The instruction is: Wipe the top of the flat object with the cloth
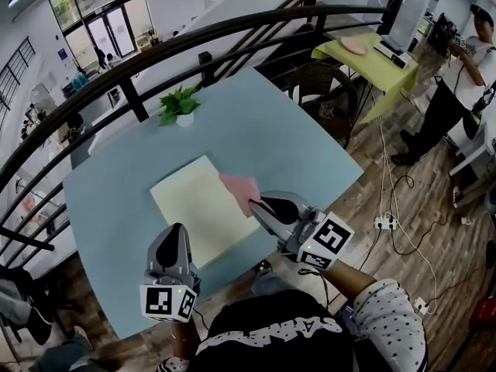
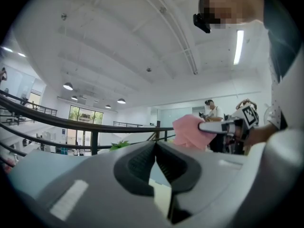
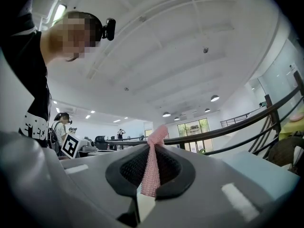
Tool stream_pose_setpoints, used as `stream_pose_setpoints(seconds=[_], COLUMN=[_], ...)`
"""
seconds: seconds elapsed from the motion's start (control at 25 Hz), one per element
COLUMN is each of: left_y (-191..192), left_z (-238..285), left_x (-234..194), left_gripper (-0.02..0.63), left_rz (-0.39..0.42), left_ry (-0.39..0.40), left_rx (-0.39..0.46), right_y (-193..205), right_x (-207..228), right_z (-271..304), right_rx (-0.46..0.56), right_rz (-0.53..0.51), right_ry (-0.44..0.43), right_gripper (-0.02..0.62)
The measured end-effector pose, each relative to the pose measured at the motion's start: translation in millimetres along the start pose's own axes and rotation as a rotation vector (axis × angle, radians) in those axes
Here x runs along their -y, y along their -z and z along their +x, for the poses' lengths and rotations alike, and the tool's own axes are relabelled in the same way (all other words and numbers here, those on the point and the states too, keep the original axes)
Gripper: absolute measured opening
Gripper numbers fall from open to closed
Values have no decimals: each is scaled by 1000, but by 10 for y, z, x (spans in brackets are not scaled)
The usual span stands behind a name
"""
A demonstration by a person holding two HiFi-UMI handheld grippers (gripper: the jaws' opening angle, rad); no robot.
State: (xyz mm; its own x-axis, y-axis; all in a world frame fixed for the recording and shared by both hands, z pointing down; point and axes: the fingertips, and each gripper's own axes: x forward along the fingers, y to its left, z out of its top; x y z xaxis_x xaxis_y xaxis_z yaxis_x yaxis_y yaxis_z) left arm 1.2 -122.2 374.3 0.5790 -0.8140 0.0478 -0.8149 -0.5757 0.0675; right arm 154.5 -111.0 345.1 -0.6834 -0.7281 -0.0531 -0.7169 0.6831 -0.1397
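Shirt [image 1: 267,335] lettering is too warped to read, and the cubes carry only square markers. Right hand-held gripper [image 1: 256,203] is clamped on the pink cloth [image 1: 237,189], which lies across the right edge of the cream flat object [image 1: 198,208]. Left hand-held gripper [image 1: 172,235], jaws together and empty, is over its near edge. Bare tabletop [image 1: 271,130] surrounds it.

The mat [image 1: 198,208] lies mid-frame on the table [image 1: 294,138]. The cloth [image 1: 239,190] is over its right edge, with the right gripper [image 1: 256,204] just lower right. The potted plant [image 1: 180,105] stands behind, upper left. The left gripper [image 1: 172,239] is at the mat's lower-left edge.
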Motion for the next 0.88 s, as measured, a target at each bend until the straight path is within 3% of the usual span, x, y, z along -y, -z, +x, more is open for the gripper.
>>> stream_pose_setpoints(seconds=[0.28,0.64,0.88], left_y=[-94,-152,-63], left_z=[49,-219,-387], left_x=[-153,-281,-378], left_gripper=[0,0,0], left_rz=[11,34,32], left_ry=[-114,-297,-417], left_rx=[4,19,17], right_y=[34,132,404], right_x=[160,54,53], right_z=[268,626,905], right_rx=[-10,-24,-80], right_rz=[12,5,-33], right_ry=[-106,-296,-393], right_gripper=[9,9,9])
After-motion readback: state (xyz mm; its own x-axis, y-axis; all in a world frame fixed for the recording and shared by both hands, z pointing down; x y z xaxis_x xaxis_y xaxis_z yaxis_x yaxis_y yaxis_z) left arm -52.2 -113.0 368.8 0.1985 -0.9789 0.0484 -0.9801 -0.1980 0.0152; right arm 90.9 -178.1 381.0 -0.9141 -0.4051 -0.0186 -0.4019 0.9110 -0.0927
